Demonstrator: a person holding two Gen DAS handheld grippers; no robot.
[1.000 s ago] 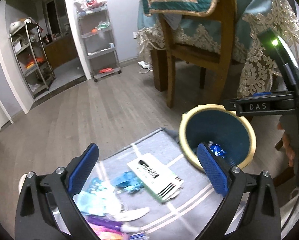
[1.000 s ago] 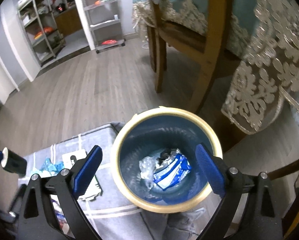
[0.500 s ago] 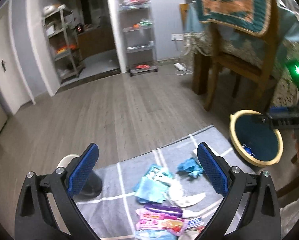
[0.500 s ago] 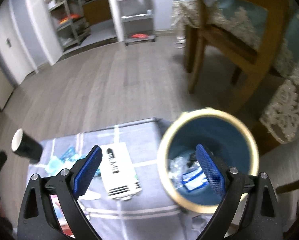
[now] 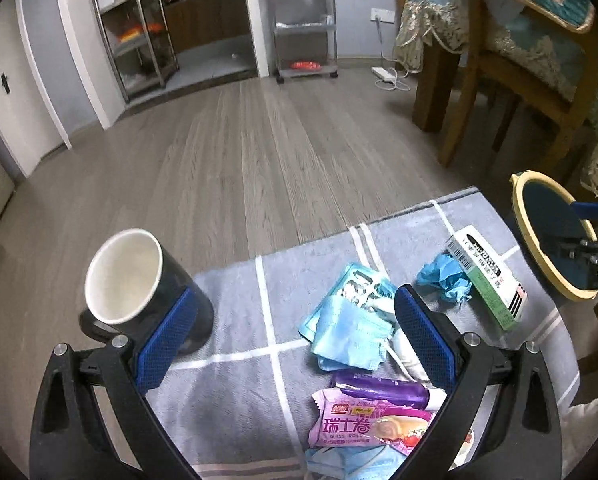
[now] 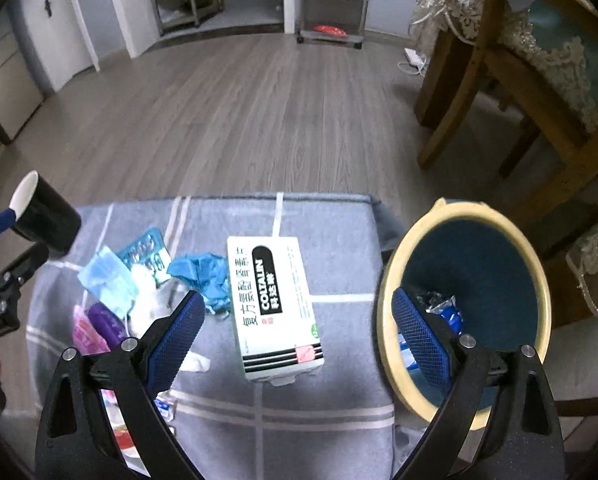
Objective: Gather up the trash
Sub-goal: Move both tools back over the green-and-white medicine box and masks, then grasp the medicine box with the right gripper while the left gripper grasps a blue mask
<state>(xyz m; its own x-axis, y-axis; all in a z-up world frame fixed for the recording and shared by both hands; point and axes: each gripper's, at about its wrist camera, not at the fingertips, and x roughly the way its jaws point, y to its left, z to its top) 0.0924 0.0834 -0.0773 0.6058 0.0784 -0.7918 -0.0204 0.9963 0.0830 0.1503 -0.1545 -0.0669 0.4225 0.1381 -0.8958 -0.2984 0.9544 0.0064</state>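
Trash lies on a grey cloth-covered stool [image 5: 235, 360]: a white COLTALIN box [image 6: 273, 304], a crumpled blue glove [image 6: 207, 274], a blue face mask [image 5: 349, 338], a purple wrapper [image 5: 379, 390] and a pink Swiss-roll packet [image 5: 363, 426]. A blue bin with a cream rim [image 6: 465, 304] stands to the right with wrappers inside. My left gripper [image 5: 295, 344] is open above the left part of the pile. My right gripper [image 6: 299, 340] is open over the box, empty.
A black mug [image 5: 139, 284] with white inside stands at the stool's left edge, next to my left gripper's left finger. A wooden chair [image 5: 519, 92] and lace-draped table stand right of the bin. Metal shelving [image 5: 303, 20] lines the far wall across the wood floor.
Both grippers have swung left, away from the bin. The left now faces the trash pile and mug; the right has moved from over the bin to over the box. Both stay open.
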